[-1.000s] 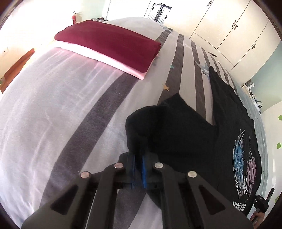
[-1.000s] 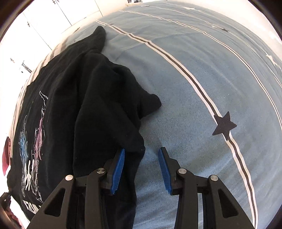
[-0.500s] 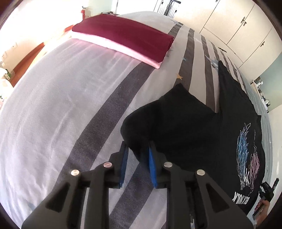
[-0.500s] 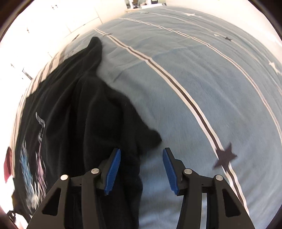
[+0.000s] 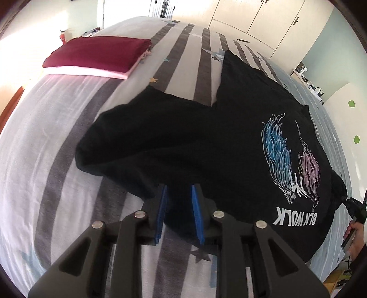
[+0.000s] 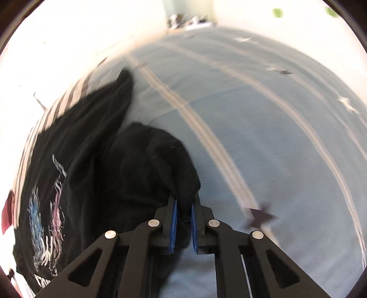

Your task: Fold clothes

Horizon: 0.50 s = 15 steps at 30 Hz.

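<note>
Shirt: black T-shirt (image 5: pixel 206 142) with a blue-and-pink print and white lettering, lying print-up on the bed, spread mostly flat; also in the right wrist view (image 6: pixel 91 160).
Long axis: runs from the near hem edge under the left tongs away toward the wardrobe side; one sleeve (image 5: pixel 119 133) juts out to the left in the left wrist view.
Right gripper (image 6: pixel 183 215): blue pads nearly together with a bunched fold of black cloth (image 6: pixel 174 160) pinched between them, so it is clamped on the shirt's right edge.
Left gripper (image 5: pixel 179 206): pads stand apart, straddling the shirt's near edge; dark cloth fills the gap, but nothing appears pinched.
Nearer hand: judged from these views, each tong sits at its own side of the shirt; the right one alone has a hold.
Coming move: likely carrying the right-hand edge across toward the print; the fold line would follow the shirt's long axis.
Risk: the bunched cloth may drag the body out of line, since the left side is not held.
Surface: bedspread (image 5: pixel 57 160), white with grey stripes and small stars, soft and slightly rumpled; pale blue with thin stripes on the right side (image 6: pixel 275 149).
Other cloth: a maroon folded pile (image 5: pixel 96 53) on a pink layer, well apart from the shirt.
Room: cream wardrobe doors (image 5: pixel 263 18) behind the bed; the right view is blurred.
</note>
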Each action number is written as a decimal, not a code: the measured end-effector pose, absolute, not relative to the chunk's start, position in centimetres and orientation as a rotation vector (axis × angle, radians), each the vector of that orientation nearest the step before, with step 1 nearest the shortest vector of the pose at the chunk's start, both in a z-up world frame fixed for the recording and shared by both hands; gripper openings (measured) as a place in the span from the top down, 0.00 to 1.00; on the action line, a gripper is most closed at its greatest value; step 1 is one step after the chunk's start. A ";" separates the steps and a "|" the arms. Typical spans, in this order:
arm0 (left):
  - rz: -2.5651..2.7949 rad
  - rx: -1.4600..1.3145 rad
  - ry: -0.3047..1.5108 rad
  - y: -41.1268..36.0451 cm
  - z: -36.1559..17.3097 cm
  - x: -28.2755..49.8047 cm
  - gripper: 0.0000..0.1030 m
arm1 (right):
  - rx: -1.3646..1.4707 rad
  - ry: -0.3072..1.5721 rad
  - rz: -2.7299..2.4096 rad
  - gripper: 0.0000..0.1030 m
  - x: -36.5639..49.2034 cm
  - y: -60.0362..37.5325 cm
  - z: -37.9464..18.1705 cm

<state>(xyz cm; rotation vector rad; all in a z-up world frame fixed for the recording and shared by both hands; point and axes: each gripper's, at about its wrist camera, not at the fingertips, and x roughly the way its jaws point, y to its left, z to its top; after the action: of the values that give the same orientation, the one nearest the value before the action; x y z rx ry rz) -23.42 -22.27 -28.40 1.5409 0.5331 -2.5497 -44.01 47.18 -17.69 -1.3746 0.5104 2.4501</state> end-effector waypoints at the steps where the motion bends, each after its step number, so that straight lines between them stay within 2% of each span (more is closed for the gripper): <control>1: -2.549 1.546 0.534 -21.8 -28.5 -23.6 0.81 | -1.346 0.515 2.439 0.92 -43.0 47.9 -16.9; 5: -2.539 1.552 0.543 -21.0 -28.9 -24.5 0.81 | -1.294 0.507 2.347 0.92 -39.2 51.6 -15.1; 12: -2.516 1.559 0.506 -20.9 -29.1 -25.9 0.81 | -1.381 0.532 2.199 0.90 -37.5 58.2 -17.4; 15: -2.518 1.559 0.500 -20.3 -29.1 -26.1 0.81 | -1.385 0.617 2.166 0.89 -37.1 59.7 -17.9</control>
<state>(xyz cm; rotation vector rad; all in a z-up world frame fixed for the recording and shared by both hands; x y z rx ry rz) -26.08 -20.29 -29.08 1.5593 0.5005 -2.5183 -37.13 59.67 -17.87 -1.3846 0.6173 2.1655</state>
